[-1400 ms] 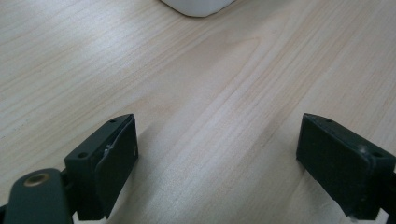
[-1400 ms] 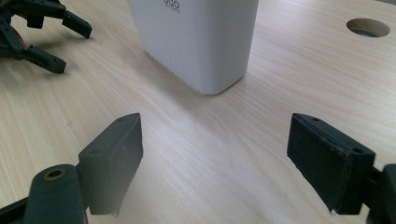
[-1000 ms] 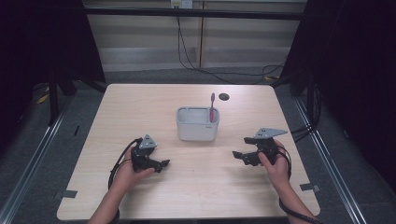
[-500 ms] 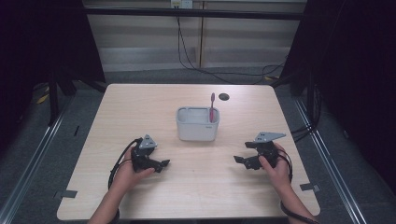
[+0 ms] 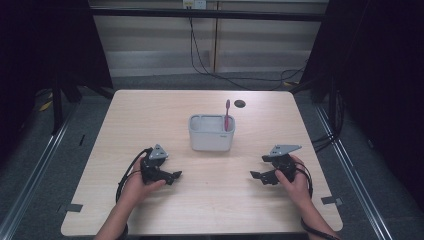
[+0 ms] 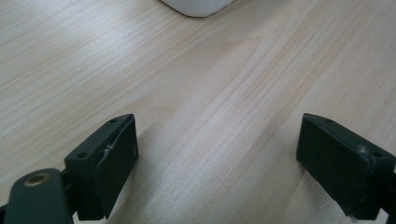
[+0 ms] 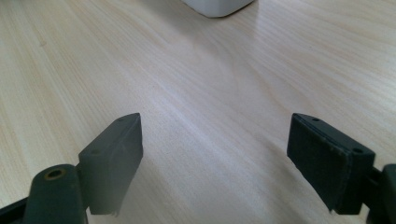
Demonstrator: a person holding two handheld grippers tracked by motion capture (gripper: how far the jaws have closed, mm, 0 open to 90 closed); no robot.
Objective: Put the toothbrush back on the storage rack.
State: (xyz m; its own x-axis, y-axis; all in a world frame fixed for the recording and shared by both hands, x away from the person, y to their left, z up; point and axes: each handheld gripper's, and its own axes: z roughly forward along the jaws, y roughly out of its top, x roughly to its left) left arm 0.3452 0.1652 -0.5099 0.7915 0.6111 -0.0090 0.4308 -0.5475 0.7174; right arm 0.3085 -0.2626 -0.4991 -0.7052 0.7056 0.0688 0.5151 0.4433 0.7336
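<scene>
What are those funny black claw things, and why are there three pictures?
Those are grippers, tools with two black jaws that pinch things. A person sits at the pale wooden table and holds one in each hand: the left gripper and the right gripper. The big picture comes from a camera above the table, looking down. The other two come from small cameras riding on each gripper, so you see the left gripper and the right gripper from just behind their jaws. Both have their jaws wide apart with bare wood between them, so nothing is held. On the table stands a white box-shaped plastic holder with a pink toothbrush standing up in it.
</scene>
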